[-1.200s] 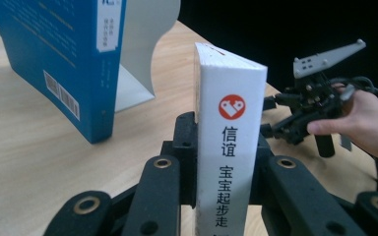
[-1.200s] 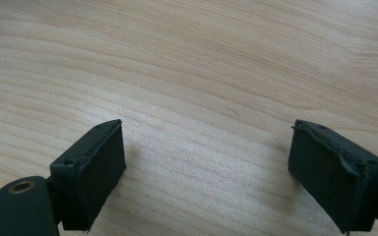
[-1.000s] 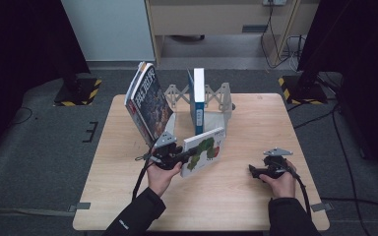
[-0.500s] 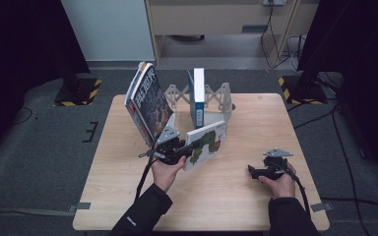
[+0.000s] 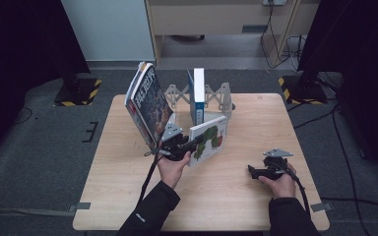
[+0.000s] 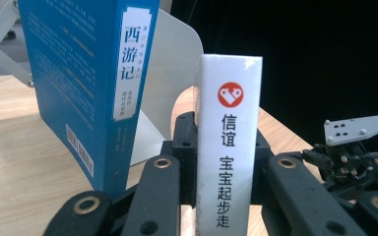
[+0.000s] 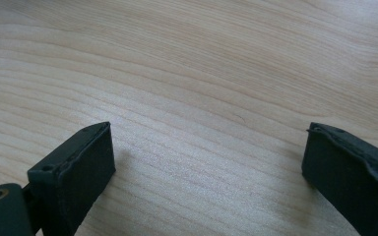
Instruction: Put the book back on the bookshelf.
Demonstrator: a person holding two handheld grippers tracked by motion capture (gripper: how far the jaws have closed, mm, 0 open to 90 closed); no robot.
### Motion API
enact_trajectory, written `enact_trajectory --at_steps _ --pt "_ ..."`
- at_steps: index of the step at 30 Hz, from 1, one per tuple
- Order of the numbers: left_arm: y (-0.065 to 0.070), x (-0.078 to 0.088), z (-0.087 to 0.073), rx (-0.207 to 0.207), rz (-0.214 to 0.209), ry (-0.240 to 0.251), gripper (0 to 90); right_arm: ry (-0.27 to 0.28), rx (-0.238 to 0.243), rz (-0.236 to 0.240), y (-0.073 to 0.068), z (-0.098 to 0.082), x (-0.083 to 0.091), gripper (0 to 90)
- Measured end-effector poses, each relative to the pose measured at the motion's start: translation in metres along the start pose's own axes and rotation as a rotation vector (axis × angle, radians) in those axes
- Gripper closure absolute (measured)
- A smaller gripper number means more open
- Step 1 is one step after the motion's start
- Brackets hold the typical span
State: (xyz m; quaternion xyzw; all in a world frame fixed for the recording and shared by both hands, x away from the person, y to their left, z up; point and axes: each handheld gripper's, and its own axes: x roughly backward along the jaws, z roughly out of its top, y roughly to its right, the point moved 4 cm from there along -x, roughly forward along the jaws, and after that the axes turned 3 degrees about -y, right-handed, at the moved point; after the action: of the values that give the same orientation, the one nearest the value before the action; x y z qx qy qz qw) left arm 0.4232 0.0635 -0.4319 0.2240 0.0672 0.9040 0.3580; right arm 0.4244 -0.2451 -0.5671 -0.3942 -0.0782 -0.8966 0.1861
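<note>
moved: since 1 sec ago the left gripper [image 5: 189,146] has lifted the white picture book [image 5: 207,139] up & away from the person, toward the book stand [image 5: 216,96]. Right gripper [image 5: 256,172] hasn't moved.

left jaws: pinching the picture book by its white spine [image 6: 229,147], one black jaw on each side, book upright.

right jaws: spread wide, nothing between, just over the bare wooden table [image 7: 216,64].

where book is: mid table, held just above the top, at about 5 o'clock from the blue book [image 5: 197,96] & very close to it.

done so far: I think blue book is already standing in the stand. A big comic-type book [image 5: 147,105] leans at about 9 o'clock from it, tilted. Can't tell if it rests on the stand.

left to do: prob. slide the picture book into the stand next to the blue one, stand it straight, let go. So about halfway, I guess.

picture book: stiff, thick, smooth white covers, square edges, green & red caterpillar drawing on front.

blue book: soft cover, bends a bit, shiny, white label on spine [image 6: 130,69].

stand: pale metal, criss-cross arms, thin curved plate [image 6: 170,73] at the end.

table: light wood, fine grain lines, flat, square w/ round corners.

grippers: black, hard, blocky pads; grey 3-corner plate on top.
</note>
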Motion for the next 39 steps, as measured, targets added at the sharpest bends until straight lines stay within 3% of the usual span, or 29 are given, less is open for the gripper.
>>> enact_trajectory --at_steps 4,11,28,31,39 --pt "0.000 -0.002 0.004 0.006 0.014 0.030 74.2 0.000 -0.002 0.000 0.000 0.000 0.000 5.8" --pt "0.003 -0.011 0.004 -0.013 0.046 0.037 74.2 0.000 -0.002 0.000 0.000 0.000 0.000 5.8" --pt "0.004 -0.035 0.005 0.011 0.093 0.062 74.2 -0.001 -0.001 0.000 0.000 0.000 0.000 5.8" --pt "0.005 -0.037 0.007 -0.006 0.110 0.070 74.2 -0.001 -0.002 0.000 0.000 0.000 0.000 5.8" --pt "0.002 -0.043 0.010 -0.004 0.132 0.089 74.1 -0.001 -0.001 0.000 0.000 0.000 0.000 5.8"
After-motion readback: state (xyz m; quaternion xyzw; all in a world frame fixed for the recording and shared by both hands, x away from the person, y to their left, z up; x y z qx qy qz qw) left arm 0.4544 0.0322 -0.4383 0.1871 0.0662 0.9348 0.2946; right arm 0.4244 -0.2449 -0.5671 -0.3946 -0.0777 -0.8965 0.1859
